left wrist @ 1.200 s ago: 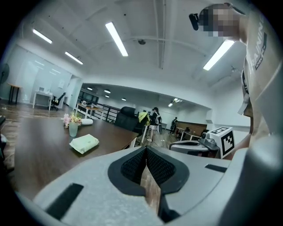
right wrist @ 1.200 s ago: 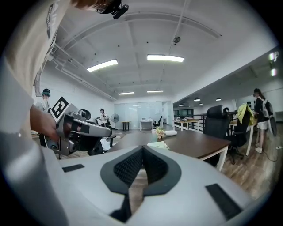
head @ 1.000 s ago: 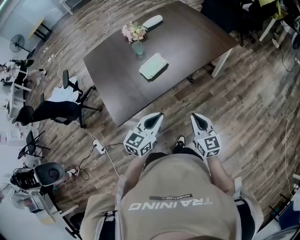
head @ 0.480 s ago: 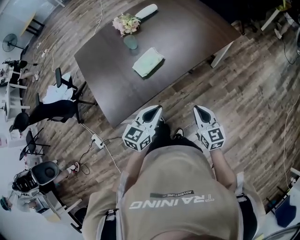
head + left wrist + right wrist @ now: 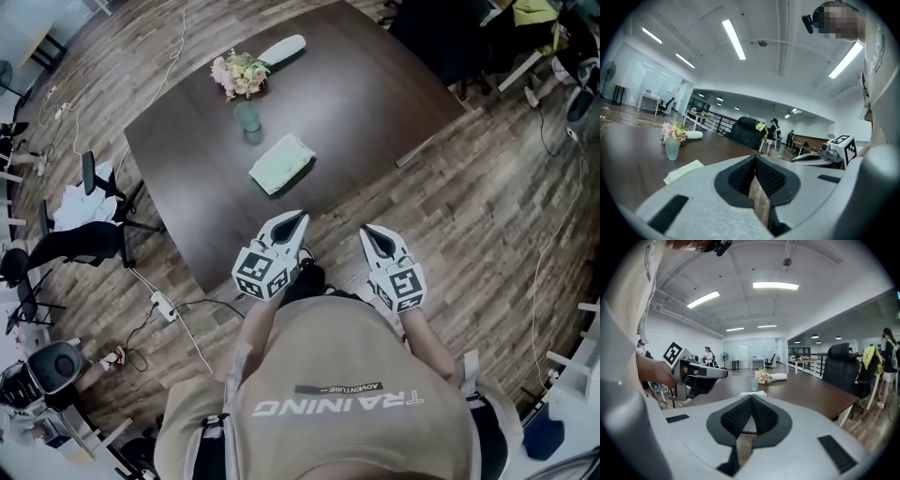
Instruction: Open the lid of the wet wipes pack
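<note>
The wet wipes pack (image 5: 281, 163) is a flat pale green packet lying on the dark brown table (image 5: 375, 94), near its front edge. It also shows in the left gripper view as a pale pack (image 5: 684, 171) and in the right gripper view (image 5: 753, 393), just past the jaw tips. My left gripper (image 5: 301, 217) and right gripper (image 5: 365, 230) are held side by side in front of my chest, short of the table edge. Both point at the table, shut and empty. The pack's lid lies flat.
A glass vase (image 5: 246, 114) with pink flowers (image 5: 239, 72) stands behind the pack, and a white oblong thing (image 5: 281, 47) lies at the far edge. Black office chairs (image 5: 89, 239) stand left of the table. A power strip and cable (image 5: 165, 306) lie on the wood floor.
The table and pack have come closer and lower in the head view as the person walks forward. Both grippers moved toward the table edge, still shut.
</note>
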`<state>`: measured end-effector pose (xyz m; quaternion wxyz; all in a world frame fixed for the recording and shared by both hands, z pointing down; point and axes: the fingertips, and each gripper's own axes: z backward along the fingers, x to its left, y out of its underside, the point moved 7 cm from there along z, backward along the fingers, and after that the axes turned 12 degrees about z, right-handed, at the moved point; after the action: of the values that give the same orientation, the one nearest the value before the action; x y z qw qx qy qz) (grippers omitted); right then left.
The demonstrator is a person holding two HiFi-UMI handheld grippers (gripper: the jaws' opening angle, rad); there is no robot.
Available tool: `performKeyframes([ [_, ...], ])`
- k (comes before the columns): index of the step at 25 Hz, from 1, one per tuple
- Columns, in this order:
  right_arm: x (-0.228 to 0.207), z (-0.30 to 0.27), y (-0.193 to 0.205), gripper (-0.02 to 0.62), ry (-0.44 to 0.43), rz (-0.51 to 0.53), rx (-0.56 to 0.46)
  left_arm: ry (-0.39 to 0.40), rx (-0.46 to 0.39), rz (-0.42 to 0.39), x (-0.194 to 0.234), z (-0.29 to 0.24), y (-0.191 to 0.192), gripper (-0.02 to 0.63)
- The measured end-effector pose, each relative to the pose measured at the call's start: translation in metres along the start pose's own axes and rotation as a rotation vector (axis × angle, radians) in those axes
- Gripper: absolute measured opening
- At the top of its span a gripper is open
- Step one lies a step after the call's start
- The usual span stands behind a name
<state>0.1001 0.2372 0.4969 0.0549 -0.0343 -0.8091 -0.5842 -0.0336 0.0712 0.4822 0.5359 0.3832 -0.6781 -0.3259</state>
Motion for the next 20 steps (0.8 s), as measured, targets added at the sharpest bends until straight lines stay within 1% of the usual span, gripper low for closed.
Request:
performKeyframes([
  [2, -0.009, -0.018, -0.017, 0.014, -0.008, 0.05, 0.003, 0.014, -0.024, 0.006, 0.011, -0.009, -0.014, 0.009],
  [4, -0.017, -0.037, -0.033, 0.014, -0.012, 0.075, 0.004, 0.025, -0.03, 0.014, 0.023, -0.015, -0.023, 0.009],
  [7, -0.024, -0.072, -0.048, 0.014, -0.042, 0.069, 0.007, 0.04, -0.021, 0.015, 0.047, -0.024, -0.029, 0.009],
  [9, -0.018, -0.096, -0.053, 0.014, -0.071, 0.066, 0.006, 0.044, -0.016, 0.004, 0.065, -0.026, -0.033, 0.009],
  [11, -0.011, -0.115, -0.058, 0.014, -0.093, 0.083, 0.006, 0.038, -0.016, 0.002, 0.079, -0.026, -0.037, 0.009],
  [15, -0.014, -0.132, -0.063, 0.014, -0.124, 0.102, 0.024, 0.012, -0.03, 0.014, 0.092, -0.023, -0.049, 0.009],
  [20, -0.031, -0.168, -0.06, 0.014, -0.18, 0.103, 0.034, -0.088, -0.033, 0.021, 0.133, -0.024, -0.06, 0.009],
])
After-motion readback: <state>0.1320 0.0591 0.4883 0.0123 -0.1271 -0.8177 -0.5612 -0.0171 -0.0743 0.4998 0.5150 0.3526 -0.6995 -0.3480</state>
